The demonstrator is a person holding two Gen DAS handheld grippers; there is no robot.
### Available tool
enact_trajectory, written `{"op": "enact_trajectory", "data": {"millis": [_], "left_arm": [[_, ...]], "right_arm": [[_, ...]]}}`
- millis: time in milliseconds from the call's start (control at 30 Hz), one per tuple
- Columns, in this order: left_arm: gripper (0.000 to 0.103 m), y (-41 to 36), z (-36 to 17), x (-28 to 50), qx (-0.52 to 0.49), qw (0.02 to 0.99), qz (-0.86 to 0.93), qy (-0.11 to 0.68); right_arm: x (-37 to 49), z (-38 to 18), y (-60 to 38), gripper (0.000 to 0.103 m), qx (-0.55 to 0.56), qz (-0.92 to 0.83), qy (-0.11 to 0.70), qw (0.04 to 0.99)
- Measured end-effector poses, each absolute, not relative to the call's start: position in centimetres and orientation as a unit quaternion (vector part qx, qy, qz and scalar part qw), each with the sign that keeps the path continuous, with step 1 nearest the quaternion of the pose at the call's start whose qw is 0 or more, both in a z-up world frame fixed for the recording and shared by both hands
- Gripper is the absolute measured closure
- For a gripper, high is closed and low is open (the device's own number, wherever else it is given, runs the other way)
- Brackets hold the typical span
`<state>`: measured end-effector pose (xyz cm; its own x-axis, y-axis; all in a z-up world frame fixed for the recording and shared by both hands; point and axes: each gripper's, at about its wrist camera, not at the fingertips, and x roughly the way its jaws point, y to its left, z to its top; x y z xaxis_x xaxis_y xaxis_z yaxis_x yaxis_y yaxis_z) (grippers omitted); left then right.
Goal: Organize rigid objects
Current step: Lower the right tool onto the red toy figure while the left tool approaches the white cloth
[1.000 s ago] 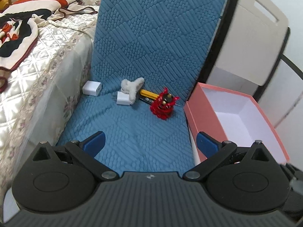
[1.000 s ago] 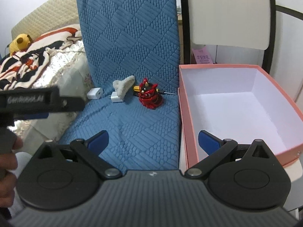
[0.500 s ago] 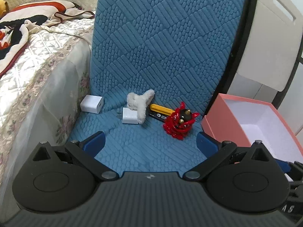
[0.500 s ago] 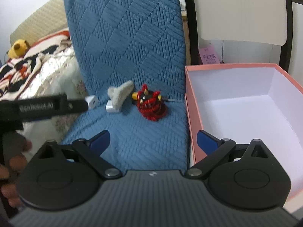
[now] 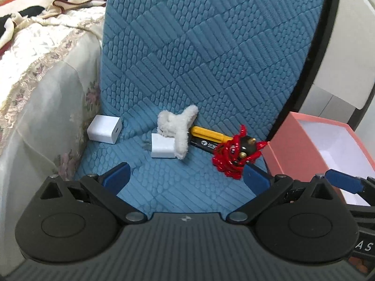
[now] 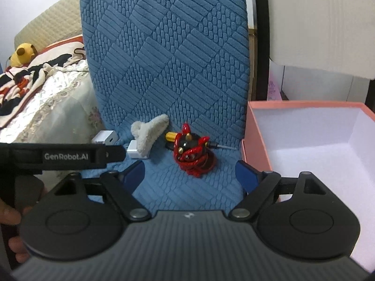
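Observation:
At the back of a blue quilted chair seat [image 5: 164,187] lie a red and black figurine [image 5: 234,157] [image 6: 193,157], a yellow and black screwdriver [image 5: 208,138] [image 6: 171,136], a fluffy white hair clip [image 5: 178,128] [image 6: 150,133] and two white chargers [image 5: 104,132] [image 5: 163,148]. The clip rests on the nearer charger [image 6: 136,152]. My left gripper [image 5: 187,180] is open over the seat, short of the objects. My right gripper [image 6: 189,175] has its jaws closing, wide apart, with nothing between them; the figurine sits just beyond its tips.
An open pink box [image 6: 255,140] [image 5: 288,145] with a white inside stands right of the seat. A bed with a cream quilt [image 5: 35,75] borders the seat on the left. The chair's tall blue back [image 6: 168,46] rises behind the objects. A hand [image 6: 11,215] holds the left gripper.
Both grippers have moved forward and down toward the objects, which now look larger. The right gripper's fingers have drawn somewhat closer together.

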<state>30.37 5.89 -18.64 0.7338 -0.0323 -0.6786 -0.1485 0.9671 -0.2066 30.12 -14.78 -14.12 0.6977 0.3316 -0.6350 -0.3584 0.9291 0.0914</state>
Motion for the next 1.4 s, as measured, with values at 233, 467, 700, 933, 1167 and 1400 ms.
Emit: {"op": "enact_trajectory", "data": {"millis": [233, 467, 700, 933, 1167, 1400], "left_arm": [[0.001, 8.1, -20.1, 33.2, -0.132, 0.914, 0.046, 0.380], [0.001, 9.9, -21.3, 36.0, -0.135, 0.910, 0.057, 0.389], [0.004, 10.4, -22.4, 38.3, -0.128, 0.908, 0.051, 0.395], [0.010, 10.6, -24.0, 41.2, -0.118, 0.903, 0.048, 0.410], [0.014, 10.2, -24.9, 43.1, -0.102, 0.904, 0.036, 0.414], [0.017, 9.2, -25.8, 44.8, -0.089, 0.907, 0.015, 0.411]], "right_arm": [[32.3, -15.2, -13.4, 0.023, -0.029, 0.191, 0.342, 0.920], [35.3, -16.4, -11.5, 0.022, -0.045, 0.187, 0.333, 0.923], [38.6, -18.0, -10.3, 0.022, -0.057, 0.173, 0.345, 0.921], [41.0, -19.8, -9.8, 0.022, -0.049, 0.176, 0.383, 0.906], [42.4, -21.7, -9.5, 0.033, -0.044, 0.181, 0.416, 0.890], [42.7, -22.7, -9.5, 0.035, -0.043, 0.193, 0.431, 0.880]]}}
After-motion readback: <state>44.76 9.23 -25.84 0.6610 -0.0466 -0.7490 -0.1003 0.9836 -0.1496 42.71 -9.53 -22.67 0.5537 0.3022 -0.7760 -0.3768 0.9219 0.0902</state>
